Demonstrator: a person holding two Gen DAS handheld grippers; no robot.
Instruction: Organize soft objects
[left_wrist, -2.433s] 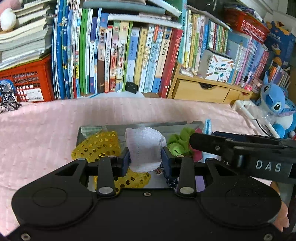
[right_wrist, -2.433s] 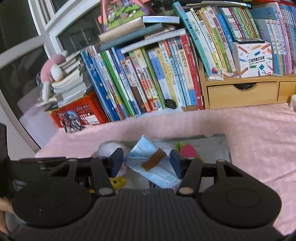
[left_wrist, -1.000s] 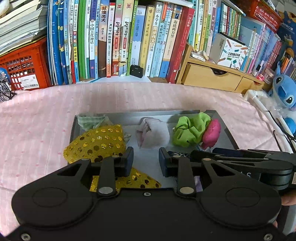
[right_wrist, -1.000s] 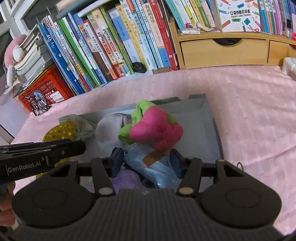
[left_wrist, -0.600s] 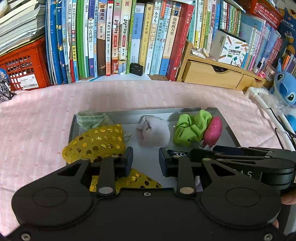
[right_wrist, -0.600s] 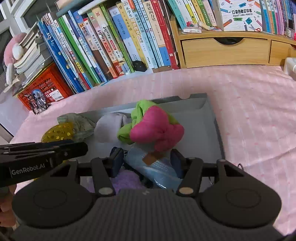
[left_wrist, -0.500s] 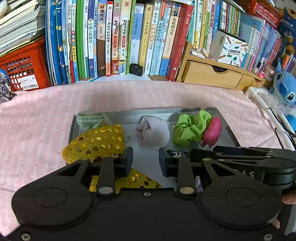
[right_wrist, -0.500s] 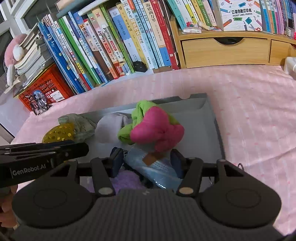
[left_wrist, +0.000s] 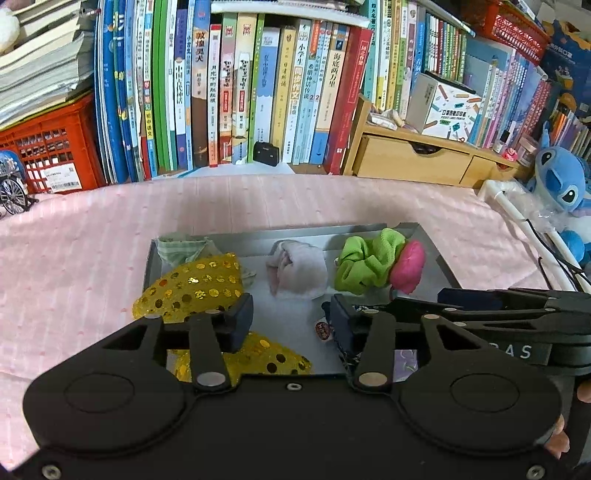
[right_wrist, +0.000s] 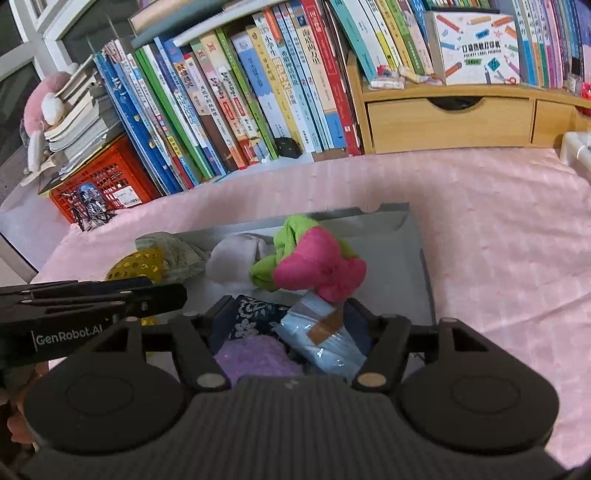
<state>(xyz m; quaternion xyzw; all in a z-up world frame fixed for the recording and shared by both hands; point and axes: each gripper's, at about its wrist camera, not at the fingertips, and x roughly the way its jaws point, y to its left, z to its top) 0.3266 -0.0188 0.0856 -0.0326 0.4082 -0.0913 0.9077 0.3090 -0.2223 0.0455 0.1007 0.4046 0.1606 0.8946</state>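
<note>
A grey tray (left_wrist: 436, 254) on the pink cloth holds soft things: a yellow sequin cloth (left_wrist: 192, 288), a pale pink rolled cloth (left_wrist: 299, 273), a green scrunchie (left_wrist: 365, 262) and a pink scrunchie (left_wrist: 408, 266). My left gripper (left_wrist: 291, 317) is open and empty above the tray's front. My right gripper (right_wrist: 291, 317) is open over the tray's front right; a blue face mask (right_wrist: 325, 339) lies loose between its fingers, beside a purple fuzzy cloth (right_wrist: 255, 358) and a dark floral cloth (right_wrist: 255, 314). The pink scrunchie (right_wrist: 317, 266) and tray (right_wrist: 417, 258) show there too.
A row of upright books (left_wrist: 236, 92) and a wooden drawer unit (left_wrist: 410, 158) line the back. A red crate (left_wrist: 48, 151) stands at back left. A blue plush toy (left_wrist: 561, 184) and white tube (left_wrist: 517, 206) sit at the right.
My right gripper has opened and let go of the blue face mask, which now rests in the tray. My left gripper earlier released the pale pink cloth and stays open.
</note>
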